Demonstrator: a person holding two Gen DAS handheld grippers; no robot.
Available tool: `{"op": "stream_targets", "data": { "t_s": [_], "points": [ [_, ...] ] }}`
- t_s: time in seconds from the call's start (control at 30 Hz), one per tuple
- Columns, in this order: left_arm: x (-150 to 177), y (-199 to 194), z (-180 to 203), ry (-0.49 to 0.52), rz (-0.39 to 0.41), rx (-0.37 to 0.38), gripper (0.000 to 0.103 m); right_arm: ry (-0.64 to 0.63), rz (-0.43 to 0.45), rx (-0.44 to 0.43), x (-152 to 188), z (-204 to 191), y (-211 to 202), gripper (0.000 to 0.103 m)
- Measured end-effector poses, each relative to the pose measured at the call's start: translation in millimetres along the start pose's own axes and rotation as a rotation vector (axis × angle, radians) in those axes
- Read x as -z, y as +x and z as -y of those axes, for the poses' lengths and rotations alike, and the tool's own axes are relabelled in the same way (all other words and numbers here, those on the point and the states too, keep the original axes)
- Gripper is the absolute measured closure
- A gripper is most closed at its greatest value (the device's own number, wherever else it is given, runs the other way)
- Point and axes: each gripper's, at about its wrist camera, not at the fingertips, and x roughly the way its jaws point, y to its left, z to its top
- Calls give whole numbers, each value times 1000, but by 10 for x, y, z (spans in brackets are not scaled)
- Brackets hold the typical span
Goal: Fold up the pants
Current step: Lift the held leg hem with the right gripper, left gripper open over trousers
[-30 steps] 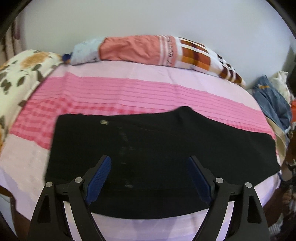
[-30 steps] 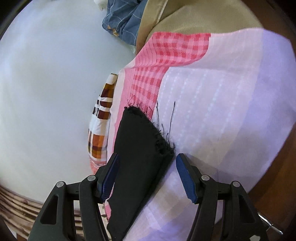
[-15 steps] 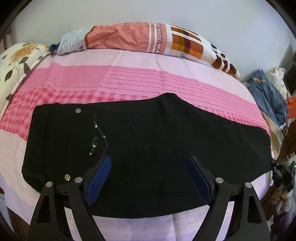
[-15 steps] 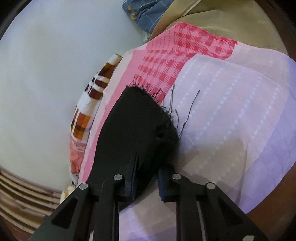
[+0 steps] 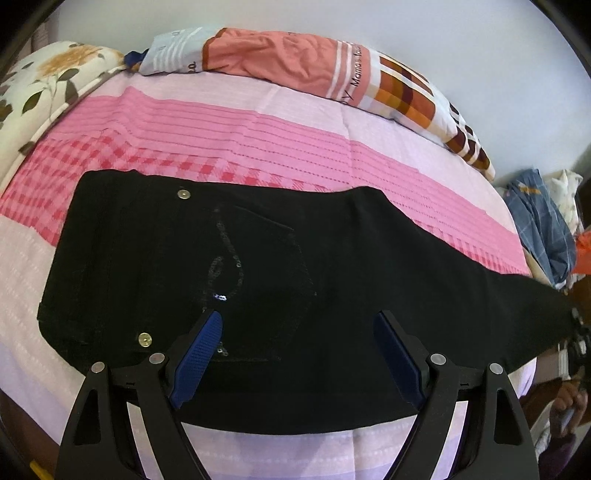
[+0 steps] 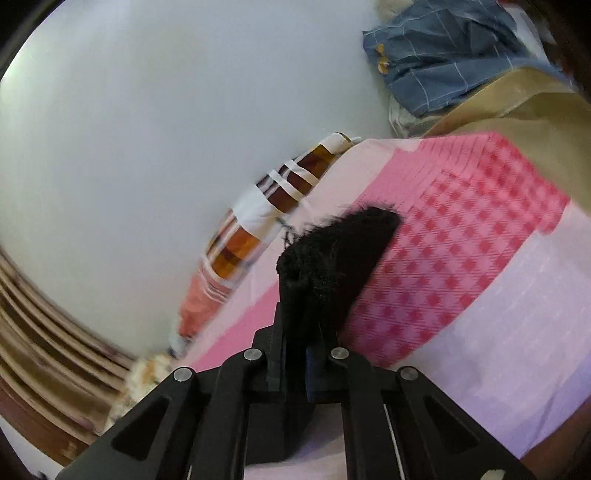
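Two close, downward wrist views, both over the bed [image 5: 258,122].

There was one pair of black pants [image 5: 295,280], two brass rivets [image 5: 183,193], one patchwork pillow [image 5: 314,70], one floral cushion [image 5: 48,85] and two grippers [image 5: 299,347]

place: home bedroom | bed: pink and lilac striped and checked bedsheet [image 5: 295,140] filling mid-frame | pillows: patchwork pillow [image 5: 332,70] along the top by a plain wall [image 5: 443,33], floral pillow [image 5: 44,85] upper left | heap of clothes [image 5: 543,229] at right edge
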Motion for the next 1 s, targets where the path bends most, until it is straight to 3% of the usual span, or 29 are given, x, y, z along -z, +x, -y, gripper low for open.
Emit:
{"op": "stream_targets", "data": {
  "t_s": [0.17, 0.3, 0.7, 1.0],
  "points": [
    [-23, -18, -110, -37, 11, 13, 19, 309, -73, 131, 268, 883, -11, 95],
    [-23, 39, -176, -55, -15, 16, 19, 398, -68, 125, 371, 1094, 14, 96],
    [-4, 41, -156, -17, 11, 10, 19, 260, -65, 121, 141, 500, 63, 95],
    [81, -66, 40, 154, 116, -122, 19, 252, -79, 142, 146, 449, 168, 95]
  ]
}}
